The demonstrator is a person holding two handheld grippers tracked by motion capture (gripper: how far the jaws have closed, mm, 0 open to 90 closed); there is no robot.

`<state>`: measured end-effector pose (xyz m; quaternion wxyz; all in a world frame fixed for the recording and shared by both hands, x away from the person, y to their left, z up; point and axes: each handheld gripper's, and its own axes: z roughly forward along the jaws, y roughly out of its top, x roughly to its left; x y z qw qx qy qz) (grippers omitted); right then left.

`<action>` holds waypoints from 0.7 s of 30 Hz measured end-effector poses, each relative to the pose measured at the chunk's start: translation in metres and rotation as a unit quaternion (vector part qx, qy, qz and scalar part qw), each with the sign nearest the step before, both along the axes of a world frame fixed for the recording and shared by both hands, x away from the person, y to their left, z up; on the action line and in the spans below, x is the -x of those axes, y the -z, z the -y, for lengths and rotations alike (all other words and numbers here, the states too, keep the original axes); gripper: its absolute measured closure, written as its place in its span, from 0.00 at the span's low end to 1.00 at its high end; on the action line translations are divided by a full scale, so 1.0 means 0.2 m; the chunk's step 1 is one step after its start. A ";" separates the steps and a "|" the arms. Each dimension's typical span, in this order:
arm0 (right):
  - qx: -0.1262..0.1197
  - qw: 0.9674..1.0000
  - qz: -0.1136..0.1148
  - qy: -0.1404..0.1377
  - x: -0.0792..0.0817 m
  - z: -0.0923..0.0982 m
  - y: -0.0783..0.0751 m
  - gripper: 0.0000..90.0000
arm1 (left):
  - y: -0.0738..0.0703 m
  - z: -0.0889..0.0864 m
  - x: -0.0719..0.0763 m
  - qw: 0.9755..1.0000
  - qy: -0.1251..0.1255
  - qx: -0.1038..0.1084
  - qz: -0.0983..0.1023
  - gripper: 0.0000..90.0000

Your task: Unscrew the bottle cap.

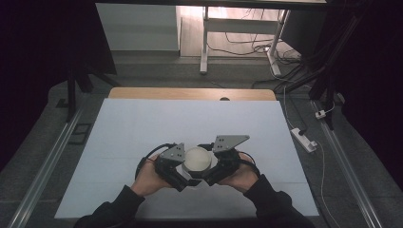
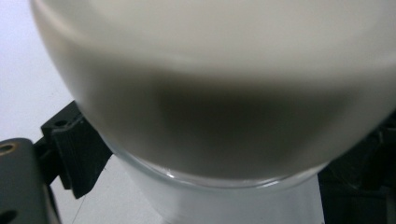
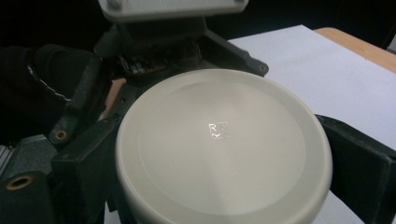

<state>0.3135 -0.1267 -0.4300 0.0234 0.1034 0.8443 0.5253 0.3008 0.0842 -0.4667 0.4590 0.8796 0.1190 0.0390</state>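
Jar [image 1: 196, 160] with a cream lid [image 3: 223, 144] stands on the white sheet [image 1: 142, 133] that covers the table, near the sheet's front edge and about midway across it. My two grippers close in on the jar from either side, and I hold one in each hand.

My left gripper [image 1: 177, 167] sits just left of the jar, and its black jaws press against the jar's body below the lid. From the left gripper view the lid fills the top and the clear glass wall [image 2: 224, 196] of the jar shows under it, with one black jaw touching the glass at the left and another at the right, so this gripper is clamped on the jar.

My right gripper [image 1: 219, 164] sits just right of the jar, higher up, with its jaws on the rim of the lid. In the right gripper view a jaw hugs the lid at each side, touching it, so this one grips the lid. Beyond the lid there I can see my left gripper [image 3: 159, 51] and my left hand in its dark sleeve.

Both grey plates stand just behind the jar, one on each side of it.
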 end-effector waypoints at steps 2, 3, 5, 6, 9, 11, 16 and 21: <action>0.000 1.000 0.002 0.000 0.00 0.00 -0.01 0.08 | 0.00 0.00 0.00 1.000 0.000 0.000 0.001 0.08; -0.001 1.000 0.008 0.003 0.00 0.01 -0.02 0.08 | 0.00 0.00 0.00 1.000 0.000 -0.001 0.001 0.08; -0.004 1.000 0.009 0.005 0.01 0.01 -0.03 0.08 | 0.00 0.00 0.00 1.000 -0.001 -0.002 0.001 0.08; -0.005 1.000 0.010 0.006 0.01 0.01 -0.03 0.08 | 0.00 0.00 0.00 1.000 -0.002 -0.003 0.001 0.08; -0.005 1.000 0.013 0.008 0.01 0.02 -0.04 0.08 | 0.01 0.00 -0.01 1.000 -0.006 -0.002 0.000 0.08; -0.004 1.000 0.015 0.011 0.01 0.02 -0.04 0.08 | 0.01 0.00 -0.01 1.000 -0.008 -0.002 0.001 0.08; -0.003 1.000 0.016 0.015 0.00 0.03 -0.04 0.08 | 0.01 -0.01 -0.02 1.000 -0.015 -0.004 0.001 0.08; -0.002 1.000 0.016 0.022 0.00 0.04 -0.05 0.08 | 0.01 -0.02 -0.03 1.000 -0.025 -0.003 0.001 0.08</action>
